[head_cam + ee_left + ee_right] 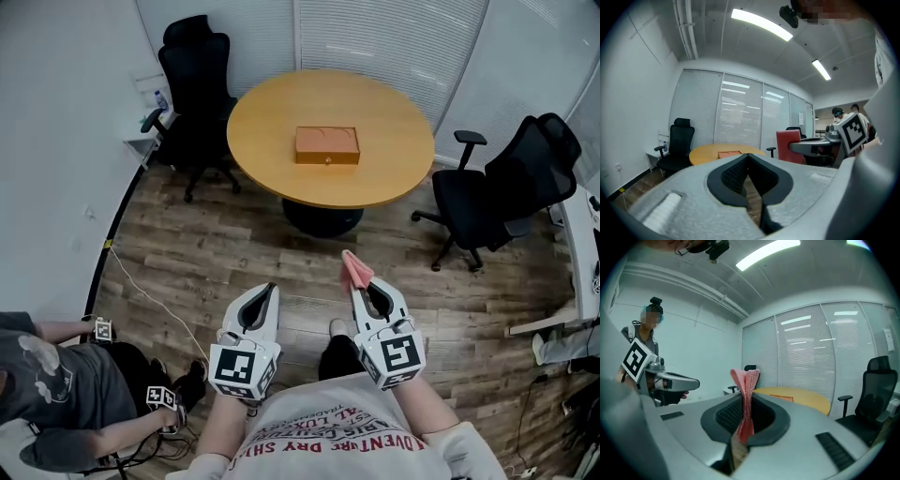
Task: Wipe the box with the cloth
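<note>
well back from the table (272,120) rim, cloth (354,268) in right gripper (364,287)

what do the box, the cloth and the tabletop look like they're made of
The flat orange-brown box looks like matte wood or wood-look board; too far to be sure. The pink cloth is soft ribbed fabric, perhaps microfibre, bunched in folds. The round tan table seems smooth wood-look laminate with a slight sheen.
</note>
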`<state>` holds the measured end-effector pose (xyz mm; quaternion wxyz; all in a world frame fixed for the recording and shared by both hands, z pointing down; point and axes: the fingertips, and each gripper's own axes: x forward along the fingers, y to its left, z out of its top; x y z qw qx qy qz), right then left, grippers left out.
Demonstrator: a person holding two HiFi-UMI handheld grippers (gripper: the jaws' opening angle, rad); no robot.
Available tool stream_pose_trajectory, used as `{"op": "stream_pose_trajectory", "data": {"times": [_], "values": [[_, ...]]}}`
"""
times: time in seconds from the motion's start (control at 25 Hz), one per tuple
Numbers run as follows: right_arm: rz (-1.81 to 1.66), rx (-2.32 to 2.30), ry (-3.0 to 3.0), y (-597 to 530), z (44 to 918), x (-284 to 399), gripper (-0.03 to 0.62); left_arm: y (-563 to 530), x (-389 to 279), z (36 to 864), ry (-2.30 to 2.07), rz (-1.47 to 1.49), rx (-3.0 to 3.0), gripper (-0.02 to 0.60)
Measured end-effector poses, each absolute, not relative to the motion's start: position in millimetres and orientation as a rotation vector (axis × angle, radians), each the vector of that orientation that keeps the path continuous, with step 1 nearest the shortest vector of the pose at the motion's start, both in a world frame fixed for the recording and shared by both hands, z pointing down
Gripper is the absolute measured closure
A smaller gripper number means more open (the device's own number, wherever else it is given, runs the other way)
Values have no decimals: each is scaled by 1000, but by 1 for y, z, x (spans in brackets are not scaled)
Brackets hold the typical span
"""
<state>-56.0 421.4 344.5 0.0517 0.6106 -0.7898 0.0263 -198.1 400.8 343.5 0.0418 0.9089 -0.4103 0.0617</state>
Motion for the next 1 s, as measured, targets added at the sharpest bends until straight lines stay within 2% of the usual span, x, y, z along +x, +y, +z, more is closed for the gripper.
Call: {"op": "stream_pose_trajectory", "data": {"times": [0.6, 1.0], "values": [[75, 1753, -2453, 214, 334, 92, 566, 203, -48, 332, -1315, 205, 2770, 574], [119, 1737, -2396, 112, 354, 99, 566, 90, -49, 350, -1334, 232, 2728, 574]]}}
